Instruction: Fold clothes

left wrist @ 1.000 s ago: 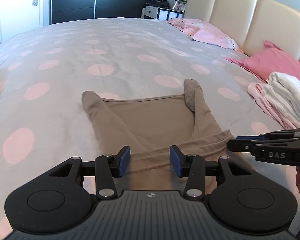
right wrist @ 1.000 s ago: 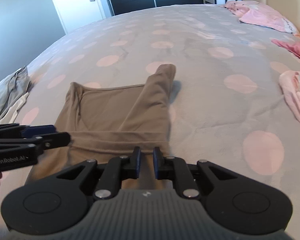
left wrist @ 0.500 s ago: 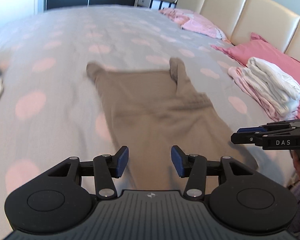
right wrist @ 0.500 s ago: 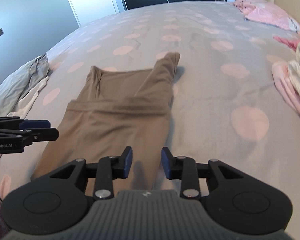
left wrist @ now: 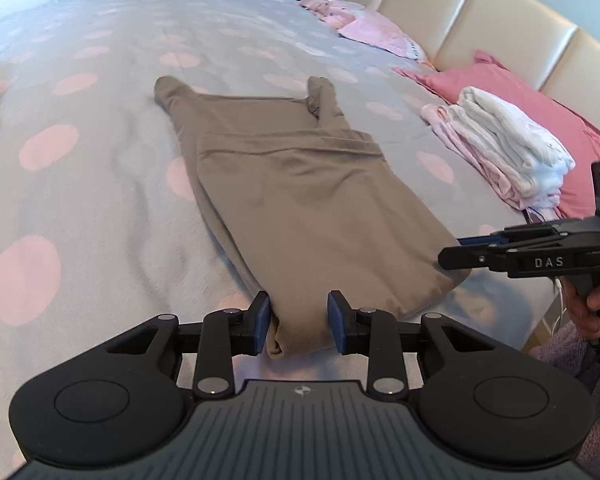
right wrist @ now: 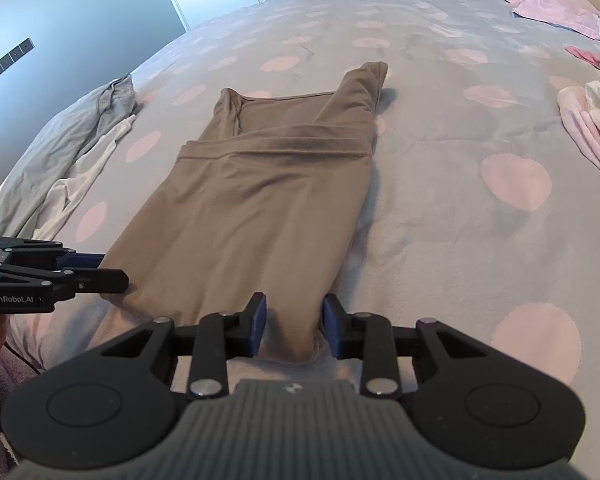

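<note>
The soft, light, limp brown garment (left wrist: 300, 208) is lying mid-frame on the bed (left wrist: 100, 208). Its lower corners are being straddled, ungripped, by the closing left tool (left wrist: 296, 322) and the parted right tool (right wrist: 293, 322); those corners are being judged the best holds.

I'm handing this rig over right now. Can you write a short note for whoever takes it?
Left gripper: jaws just been closing, near-left corner of the brown garment between them.
Right gripper: jaws apart, near-right corner between them.
Garment lies flat on the bed, far part already folded over.
Folded stack sits to the right.
Left: finish folding, probably add to the stack.
</note>
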Demonstrator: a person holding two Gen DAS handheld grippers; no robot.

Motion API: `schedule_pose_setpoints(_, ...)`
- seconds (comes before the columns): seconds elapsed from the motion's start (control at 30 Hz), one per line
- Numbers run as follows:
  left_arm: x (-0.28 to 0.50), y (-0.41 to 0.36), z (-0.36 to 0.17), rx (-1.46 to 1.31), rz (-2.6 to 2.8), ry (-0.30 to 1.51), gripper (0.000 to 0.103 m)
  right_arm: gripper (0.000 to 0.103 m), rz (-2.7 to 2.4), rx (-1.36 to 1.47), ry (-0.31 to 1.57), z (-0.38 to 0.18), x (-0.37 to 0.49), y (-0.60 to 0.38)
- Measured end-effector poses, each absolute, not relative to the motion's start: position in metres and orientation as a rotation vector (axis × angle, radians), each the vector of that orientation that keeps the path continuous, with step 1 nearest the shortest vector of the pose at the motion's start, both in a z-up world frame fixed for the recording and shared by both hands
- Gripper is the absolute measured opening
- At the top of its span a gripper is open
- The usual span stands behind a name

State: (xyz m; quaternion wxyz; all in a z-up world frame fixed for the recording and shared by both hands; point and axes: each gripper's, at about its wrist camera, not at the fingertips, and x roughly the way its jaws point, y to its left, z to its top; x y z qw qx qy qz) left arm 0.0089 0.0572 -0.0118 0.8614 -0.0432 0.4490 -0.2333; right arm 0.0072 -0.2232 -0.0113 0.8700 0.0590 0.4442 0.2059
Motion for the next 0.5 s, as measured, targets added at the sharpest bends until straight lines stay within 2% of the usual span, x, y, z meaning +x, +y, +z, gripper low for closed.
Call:
schedule_pose_setpoints(0.23,0.027,0.074,-0.023,-0.230,-0.481,0.958,0.027,0.033,0.439,0.262,0.958,-0.026,0.024,-0.237)
schedule_pose_setpoints(0.37,0.027,0.074,-0.022,-0.220,-0.489,0.958,0.010,0.013,0.426,0.289,0.952,-0.022,0.027,-0.241)
schedule_pose_setpoints(0.5,0.025,0.080,-0.015,-0.243,-0.505,0.961,0.004,0.006,0.441,0.288,0.948,-0.016,0.024,-0.242)
